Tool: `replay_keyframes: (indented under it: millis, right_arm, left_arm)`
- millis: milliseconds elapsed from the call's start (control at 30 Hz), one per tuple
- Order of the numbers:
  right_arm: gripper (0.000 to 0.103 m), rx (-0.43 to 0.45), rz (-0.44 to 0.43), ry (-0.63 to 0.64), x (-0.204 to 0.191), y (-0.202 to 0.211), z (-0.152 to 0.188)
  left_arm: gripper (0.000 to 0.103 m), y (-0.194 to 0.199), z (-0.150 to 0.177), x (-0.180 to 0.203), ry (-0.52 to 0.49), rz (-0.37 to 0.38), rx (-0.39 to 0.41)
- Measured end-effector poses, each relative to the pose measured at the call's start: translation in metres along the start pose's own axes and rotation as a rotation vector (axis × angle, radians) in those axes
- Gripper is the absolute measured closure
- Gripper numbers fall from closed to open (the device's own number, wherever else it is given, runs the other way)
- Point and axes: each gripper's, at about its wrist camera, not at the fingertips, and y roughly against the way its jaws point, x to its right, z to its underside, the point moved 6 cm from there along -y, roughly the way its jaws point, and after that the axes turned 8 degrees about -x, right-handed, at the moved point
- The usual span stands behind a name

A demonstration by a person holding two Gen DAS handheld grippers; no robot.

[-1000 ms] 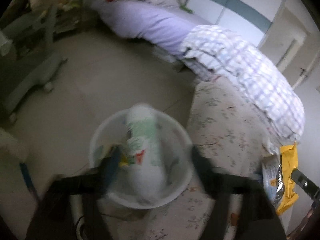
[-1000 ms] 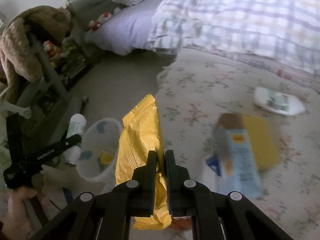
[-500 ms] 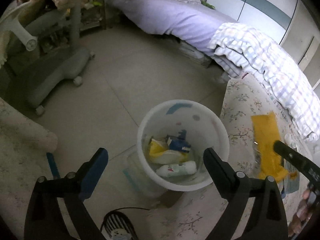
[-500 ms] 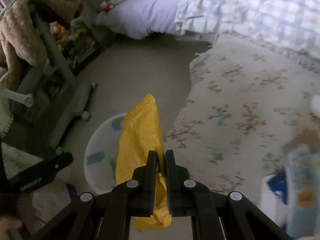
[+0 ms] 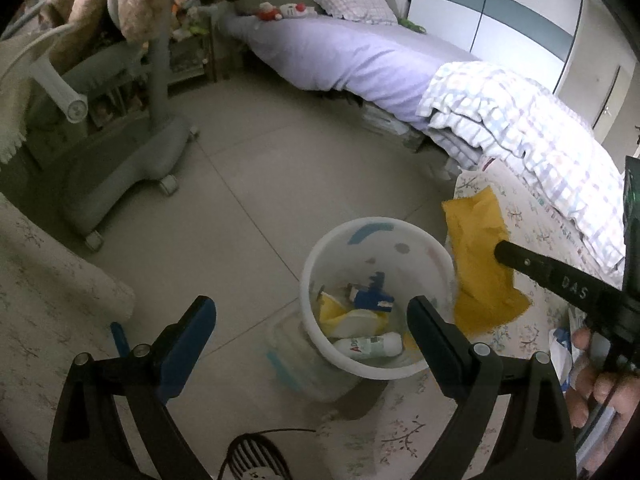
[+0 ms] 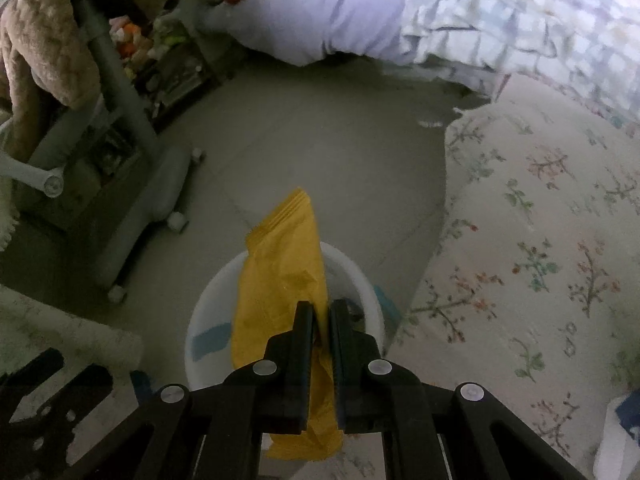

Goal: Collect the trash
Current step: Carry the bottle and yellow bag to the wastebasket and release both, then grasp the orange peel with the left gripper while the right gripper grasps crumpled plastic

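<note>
Trash already sits in the white bin (image 5: 376,240), and the right gripper (image 6: 320,312) pinches a yellow wrapper (image 6: 280,272) above it while the left gripper (image 5: 308,316) is open and empty.

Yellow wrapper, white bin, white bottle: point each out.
yellow wrapper (image 6: 280,280), right wrist view, upper panel above the claw.
white bin (image 5: 384,226), left wrist view, far rim.
white bottle (image 5: 370,346), left wrist view, label side.

1. The left gripper (image 5: 308,312), black with a blue pad on one finger, has its jaws spread wide with nothing between them.
2. Past it a round white plastic bin (image 5: 436,256) stands on the grey tiled floor (image 5: 280,168), holding a white bottle (image 5: 368,346) and blue and yellow scraps.
3. Beside the bin's rim, a crumpled yellow wrapper (image 5: 476,248) hangs from the right gripper's black finger (image 5: 536,266).
</note>
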Motion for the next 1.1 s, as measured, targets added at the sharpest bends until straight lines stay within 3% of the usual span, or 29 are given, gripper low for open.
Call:
replay_keyframes:
  millis: [100, 167, 200, 233, 667, 933, 1100]
  right_arm:
    - [0.092, 0.004, -0.014, 0.001, -0.003, -0.002, -0.004]
    - [0.073, -0.008, -0.019, 0.001, -0.001, -0.002, -0.006]
    - [0.05, -0.005, -0.015, -0.007, 0.0, 0.0, -0.007]
    - [0.037, 0.009, -0.017, -0.015, 0.001, 0.005, -0.007]
    - [0.025, 0.059, 0.046, 0.014, 0.037, 0.078, 0.019]
    - [0.017, 0.071, 0.104, 0.009, 0.085, 0.133, 0.061]
    - [0.017, 0.028, 0.153, -0.005, 0.117, 0.148, 0.098]
  left_arm:
    - [0.005, 0.001, 0.001, -0.003, 0.007, 0.009, -0.005]
    - [0.005, 0.002, 0.001, -0.003, 0.011, 0.018, -0.008]
    - [0.005, 0.002, 0.001, -0.002, 0.013, 0.023, -0.008]
    - [0.005, 0.002, 0.001, -0.001, 0.013, 0.026, -0.008]
    - [0.005, 0.008, 0.018, 0.036, -0.034, 0.105, -0.029]
    - [0.005, 0.011, 0.042, 0.073, -0.111, 0.173, -0.073]
    - [0.005, 0.011, 0.059, 0.092, -0.155, 0.193, -0.094]
